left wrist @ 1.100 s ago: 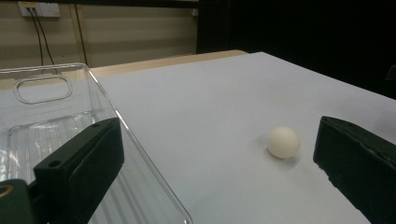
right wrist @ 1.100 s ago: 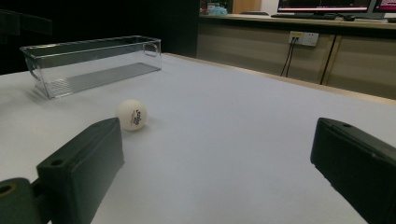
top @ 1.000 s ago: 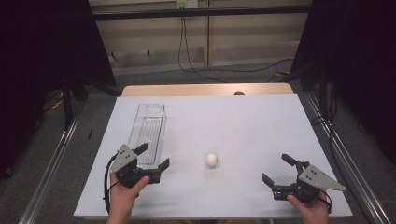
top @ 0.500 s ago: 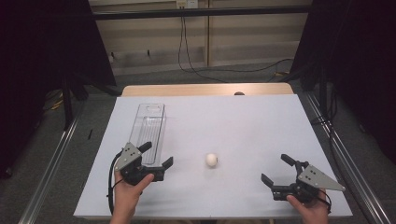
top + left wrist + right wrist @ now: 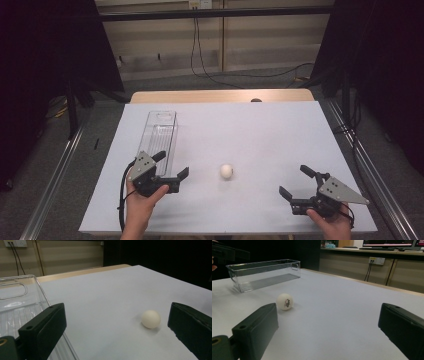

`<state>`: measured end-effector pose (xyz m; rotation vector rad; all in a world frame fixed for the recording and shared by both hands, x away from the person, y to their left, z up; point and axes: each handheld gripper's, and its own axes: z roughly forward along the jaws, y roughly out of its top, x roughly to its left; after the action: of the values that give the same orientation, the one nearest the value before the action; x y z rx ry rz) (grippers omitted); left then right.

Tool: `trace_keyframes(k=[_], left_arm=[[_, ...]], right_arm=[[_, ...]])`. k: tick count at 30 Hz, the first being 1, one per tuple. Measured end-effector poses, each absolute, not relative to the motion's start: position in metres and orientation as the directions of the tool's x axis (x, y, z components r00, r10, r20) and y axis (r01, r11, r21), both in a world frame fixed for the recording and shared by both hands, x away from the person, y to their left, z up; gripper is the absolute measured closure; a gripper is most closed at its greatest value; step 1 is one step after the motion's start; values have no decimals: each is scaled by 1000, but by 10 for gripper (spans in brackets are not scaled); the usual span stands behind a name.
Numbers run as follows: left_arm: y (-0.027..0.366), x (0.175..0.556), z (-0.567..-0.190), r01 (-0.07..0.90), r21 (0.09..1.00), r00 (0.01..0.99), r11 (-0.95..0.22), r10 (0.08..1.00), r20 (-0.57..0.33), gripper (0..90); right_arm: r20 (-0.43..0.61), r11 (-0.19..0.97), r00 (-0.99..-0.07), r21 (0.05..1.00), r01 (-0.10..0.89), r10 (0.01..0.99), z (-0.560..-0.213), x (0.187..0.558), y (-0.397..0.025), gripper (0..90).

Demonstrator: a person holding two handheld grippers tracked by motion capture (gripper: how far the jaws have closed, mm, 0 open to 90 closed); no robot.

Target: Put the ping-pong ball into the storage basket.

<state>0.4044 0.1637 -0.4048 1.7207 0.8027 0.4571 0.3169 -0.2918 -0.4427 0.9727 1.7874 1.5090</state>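
Observation:
A small white ball (image 5: 226, 171) rests on the white table sheet (image 5: 250, 130), near the front middle. The same ball (image 5: 150, 319) lies ahead of my left gripper's right jaw, and the ball (image 5: 284, 301) shows a dark printed mark in the right gripper view. My left gripper (image 5: 171, 166) is open, just left of the ball and beside the near end of a clear plastic bin (image 5: 159, 136). At the front right my right gripper (image 5: 296, 182) stands open with nothing between its jaws, well apart from the ball.
The clear bin (image 5: 17, 302) is long, empty and lies lengthwise on the left half of the table. A wooden table edge (image 5: 220, 95) runs behind the sheet. Metal rails (image 5: 55, 170) flank both sides.
My left gripper has moved right and a little forward, closer to the ball. The right gripper and the ball have stayed put.

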Motion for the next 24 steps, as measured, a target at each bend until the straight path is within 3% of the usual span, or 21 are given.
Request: trace_keyframes(k=[24], left_arm=[[144,410,-404,289,942,714,-172,694,-92,22]], right_arm=[[9,90,-560,985,148,829,-443,317,-292,24]])
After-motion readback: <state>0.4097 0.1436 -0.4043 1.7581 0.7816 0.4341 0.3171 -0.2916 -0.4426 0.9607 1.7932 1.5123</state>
